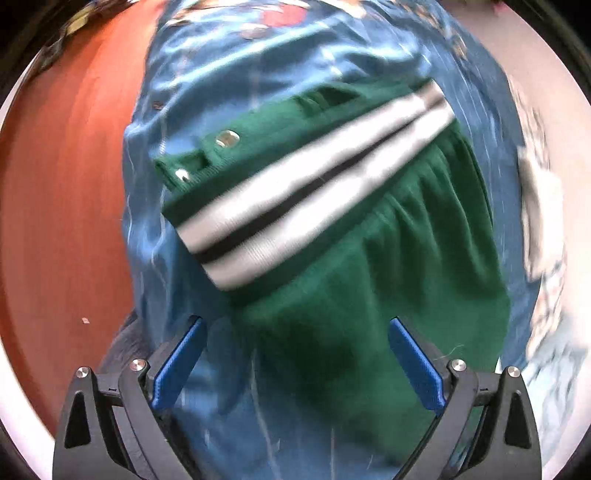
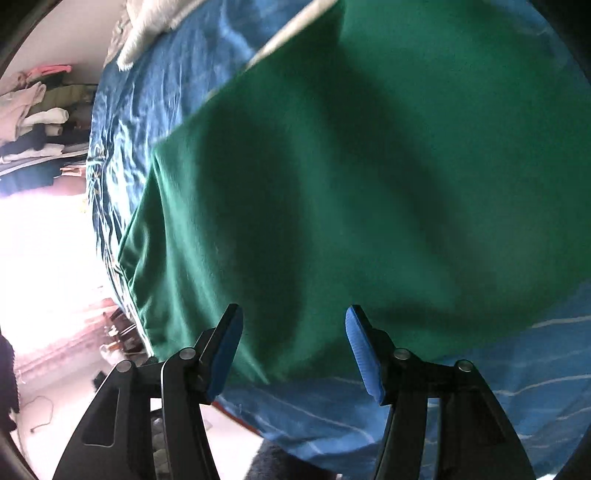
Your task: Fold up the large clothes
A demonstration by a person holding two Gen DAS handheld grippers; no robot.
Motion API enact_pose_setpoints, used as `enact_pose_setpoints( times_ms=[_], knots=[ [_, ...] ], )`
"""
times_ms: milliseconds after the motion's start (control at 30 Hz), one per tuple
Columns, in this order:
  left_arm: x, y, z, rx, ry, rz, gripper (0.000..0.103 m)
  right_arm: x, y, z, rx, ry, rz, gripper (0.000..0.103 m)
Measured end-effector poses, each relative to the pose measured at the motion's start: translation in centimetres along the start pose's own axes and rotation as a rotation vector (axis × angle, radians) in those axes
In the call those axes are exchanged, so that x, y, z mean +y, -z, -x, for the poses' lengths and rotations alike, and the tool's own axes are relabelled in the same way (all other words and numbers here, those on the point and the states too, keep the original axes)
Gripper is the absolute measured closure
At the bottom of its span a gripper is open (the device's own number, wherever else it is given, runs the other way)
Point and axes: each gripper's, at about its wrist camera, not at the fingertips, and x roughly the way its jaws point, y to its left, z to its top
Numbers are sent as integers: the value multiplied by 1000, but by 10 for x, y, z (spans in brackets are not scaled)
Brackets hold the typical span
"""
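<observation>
A large green garment [image 1: 399,266] lies on a blue bedsheet [image 1: 229,92]. Its white hem band with a black stripe [image 1: 317,192] and two metal snaps [image 1: 227,138] are folded over on top. My left gripper [image 1: 297,325] is open and empty, its blue-padded fingers [image 1: 177,365] just above the garment's near edge. In the right wrist view the plain green fabric [image 2: 332,166] fills the frame. My right gripper [image 2: 293,314] is open and empty, hovering over the garment's lower edge.
The bed sits next to a red-brown wall or floor [image 1: 62,184] on the left. A white pillow [image 2: 155,26] lies at the far end of the bed. Stacked clothes [image 2: 33,122] fill shelves beyond the bed's edge [image 2: 110,258].
</observation>
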Motion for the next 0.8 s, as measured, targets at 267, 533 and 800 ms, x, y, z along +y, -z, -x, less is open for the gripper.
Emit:
enact_pose_setpoints(
  times_ms=[267,533,800],
  knots=[
    [-13,-29,-8,-163,-18,24,61,43,-6,-26,28,17,88,43],
    [-64,-101,-26,-196,120,-152,67,38,-1,-19,27,-25,77,43],
    [-5,-97,-44,-23,373,-83,40,14,7,-25,46,-77,-5,43]
  ],
)
